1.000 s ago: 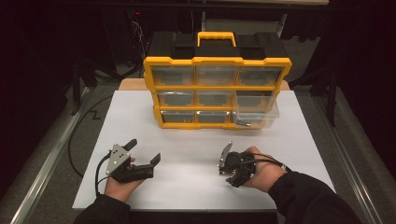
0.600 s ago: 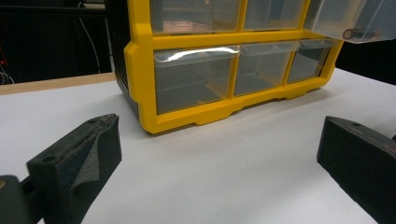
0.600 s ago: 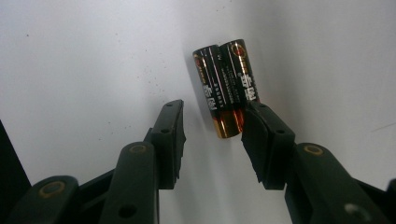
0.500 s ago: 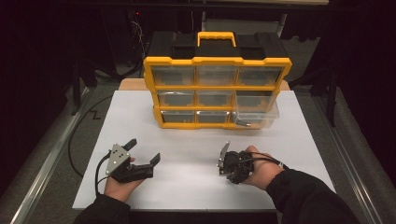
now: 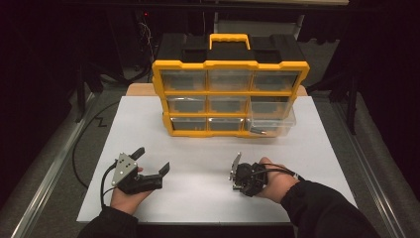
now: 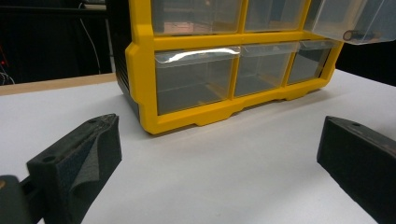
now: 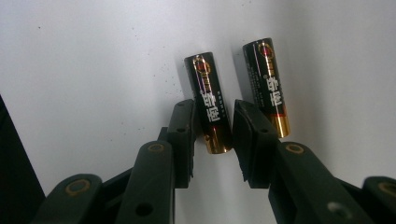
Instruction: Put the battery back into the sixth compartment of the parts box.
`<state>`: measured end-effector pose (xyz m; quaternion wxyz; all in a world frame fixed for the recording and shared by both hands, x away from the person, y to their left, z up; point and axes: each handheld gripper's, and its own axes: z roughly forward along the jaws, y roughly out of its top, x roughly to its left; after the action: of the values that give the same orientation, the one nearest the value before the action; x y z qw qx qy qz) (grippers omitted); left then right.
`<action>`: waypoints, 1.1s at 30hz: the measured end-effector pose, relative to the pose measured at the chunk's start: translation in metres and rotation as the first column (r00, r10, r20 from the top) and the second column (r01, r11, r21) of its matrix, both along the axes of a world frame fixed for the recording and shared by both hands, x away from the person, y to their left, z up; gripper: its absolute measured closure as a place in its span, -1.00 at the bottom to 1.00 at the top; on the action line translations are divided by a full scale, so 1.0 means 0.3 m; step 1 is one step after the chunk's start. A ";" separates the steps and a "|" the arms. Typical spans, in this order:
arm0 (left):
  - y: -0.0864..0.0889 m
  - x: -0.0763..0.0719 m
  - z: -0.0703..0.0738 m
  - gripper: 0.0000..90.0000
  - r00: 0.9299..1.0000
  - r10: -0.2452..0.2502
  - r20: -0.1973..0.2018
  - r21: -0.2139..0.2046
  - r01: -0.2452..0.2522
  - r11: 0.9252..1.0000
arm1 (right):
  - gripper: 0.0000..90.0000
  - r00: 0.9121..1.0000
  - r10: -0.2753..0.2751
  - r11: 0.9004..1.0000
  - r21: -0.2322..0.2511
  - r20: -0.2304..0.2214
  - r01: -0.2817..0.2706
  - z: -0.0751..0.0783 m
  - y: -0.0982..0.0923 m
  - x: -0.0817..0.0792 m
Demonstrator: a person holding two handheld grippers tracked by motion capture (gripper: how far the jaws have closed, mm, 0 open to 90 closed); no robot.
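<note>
A pick is under way: in the right gripper view the right gripper (image 7: 212,130) is set around the nearer battery (image 7: 208,100) on the white sheet (image 7: 84,70), its jaws just closing, pads at its flanks (whether they press yet cannot quite be told). A second battery (image 7: 266,84) lies just beside. Next, a firm squeeze and a straight lift are called for. The left gripper (image 5: 151,161) is held wide open and empty. Beyond, a drawer (image 5: 272,121) of the organiser (image 5: 230,64) stands pulled out. Against the earlier frames, both hands are unmoved.
</note>
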<state>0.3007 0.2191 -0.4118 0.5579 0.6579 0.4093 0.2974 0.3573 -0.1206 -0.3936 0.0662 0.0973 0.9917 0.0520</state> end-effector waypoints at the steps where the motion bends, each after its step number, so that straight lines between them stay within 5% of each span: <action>1: 0.000 0.000 0.000 -0.99 1.000 0.000 0.001 0.002 0.000 1.000 | 0.59 1.000 0.003 1.000 0.007 -0.002 -0.003 -0.003 0.000 0.001; 16: -0.003 0.006 -0.005 -0.99 1.000 0.001 0.001 -0.015 -0.001 1.000 | 0.74 0.998 -0.009 0.999 0.034 -0.067 0.012 -0.008 -0.011 0.022; 33: 0.003 -0.003 -0.001 -0.99 1.000 0.007 0.009 -0.018 -0.007 1.000 | 0.76 0.998 -0.031 0.999 0.021 -0.056 0.032 0.028 -0.007 0.015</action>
<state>0.2998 0.2200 -0.4122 0.5646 0.6500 0.4118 0.2985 0.3617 -0.1226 -0.3852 0.0382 0.1149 0.9909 0.0592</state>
